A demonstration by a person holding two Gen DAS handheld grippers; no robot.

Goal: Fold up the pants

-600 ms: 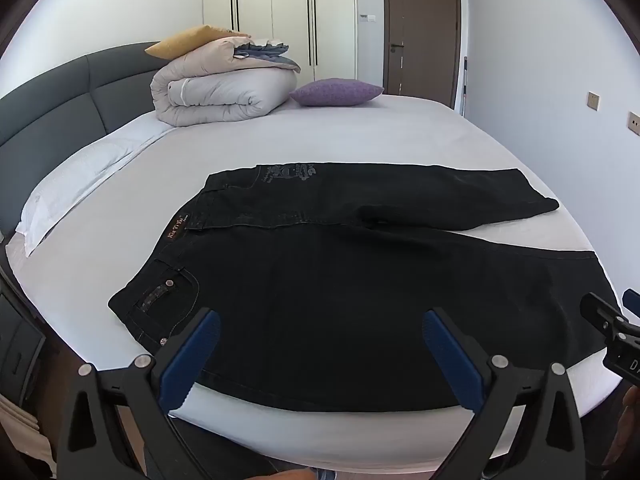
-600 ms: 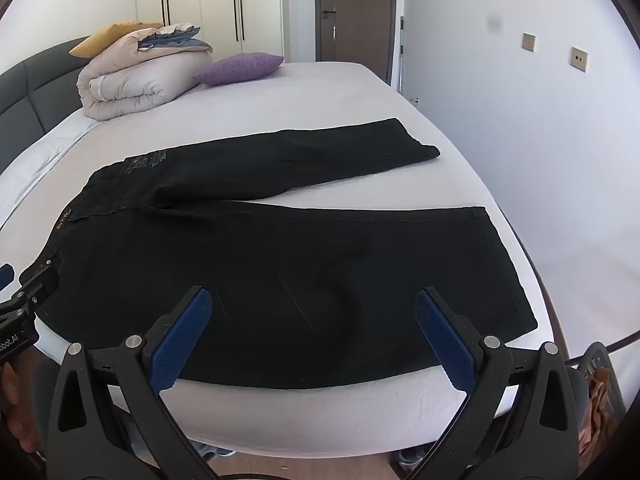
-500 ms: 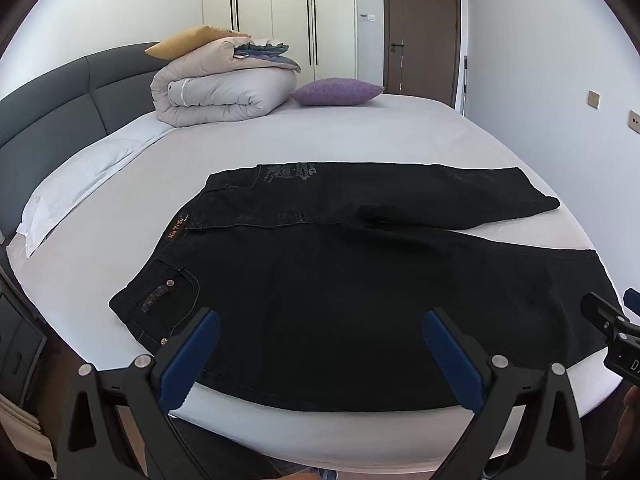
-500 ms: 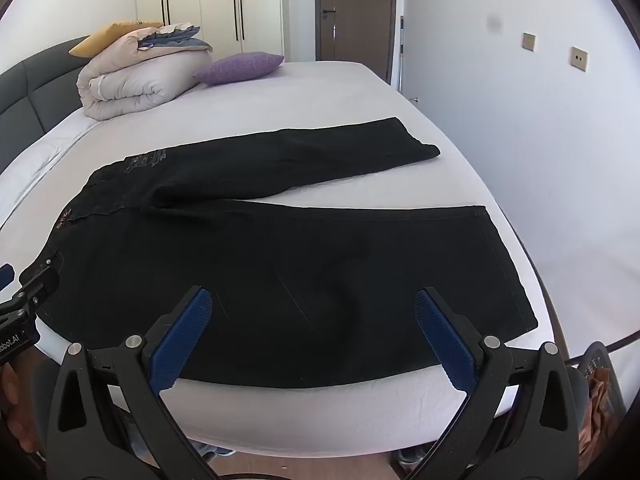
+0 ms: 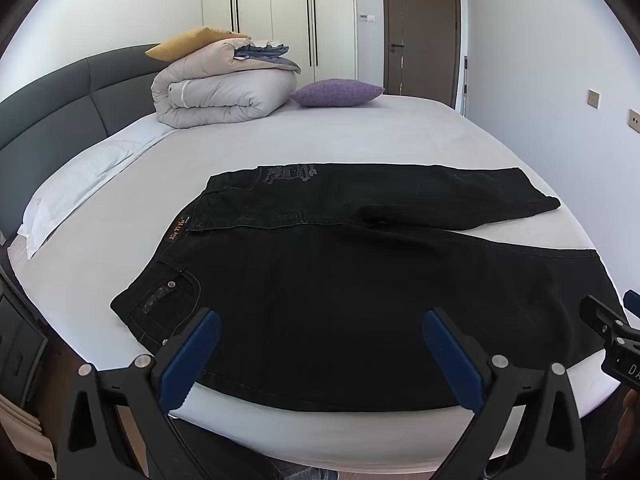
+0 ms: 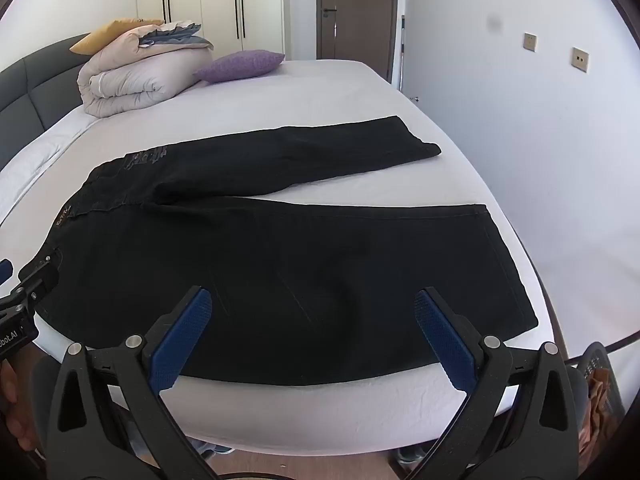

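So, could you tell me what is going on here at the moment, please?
A person holds a two-finger gripper in each hand above the near edge of a bed, about to fold a pair of black jeans. The jeans lie spread flat, waistband to the left, both legs running right and slightly apart. The left gripper and the right gripper both stand wide open, with nothing gripped. No fold has been made yet.

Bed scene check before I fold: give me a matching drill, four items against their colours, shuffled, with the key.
Items:
1. pants
2. small cushion
3. headboard
4. pillow on top of the rolled duvet

Colours:
A. purple
B. mustard yellow
C. black
D. dark grey

Pairs: 1-C, 2-A, 3-D, 4-B
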